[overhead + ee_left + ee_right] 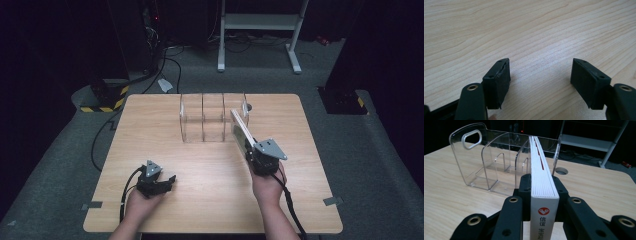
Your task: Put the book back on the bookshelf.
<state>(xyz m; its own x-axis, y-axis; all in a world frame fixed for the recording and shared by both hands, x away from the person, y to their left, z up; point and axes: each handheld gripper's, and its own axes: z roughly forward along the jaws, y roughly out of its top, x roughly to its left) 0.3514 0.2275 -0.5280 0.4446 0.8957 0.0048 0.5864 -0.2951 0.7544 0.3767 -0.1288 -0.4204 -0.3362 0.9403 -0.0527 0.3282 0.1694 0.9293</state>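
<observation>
A clear acrylic file rack (210, 117) with several upright dividers stands at the back middle of the wooden table (150, 125). My right gripper (250, 147) is shut on a thin white book (240, 131), held on edge and lifted off the table, its far end next to the rack's right end. In the right gripper view the book (541, 182) runs between the black jaws toward the rack (499, 167), in line with its rightmost slot. My left gripper (167, 181) rests low at the front left, open and holding nothing; its pads (499, 80) stand wide apart over bare wood.
A round cable hole (561, 171) lies in the tabletop just right of the rack. Beyond the table stand a white metal frame (260, 30) and a yellow-black striped base (107, 97) on grey carpet, with cables across the floor.
</observation>
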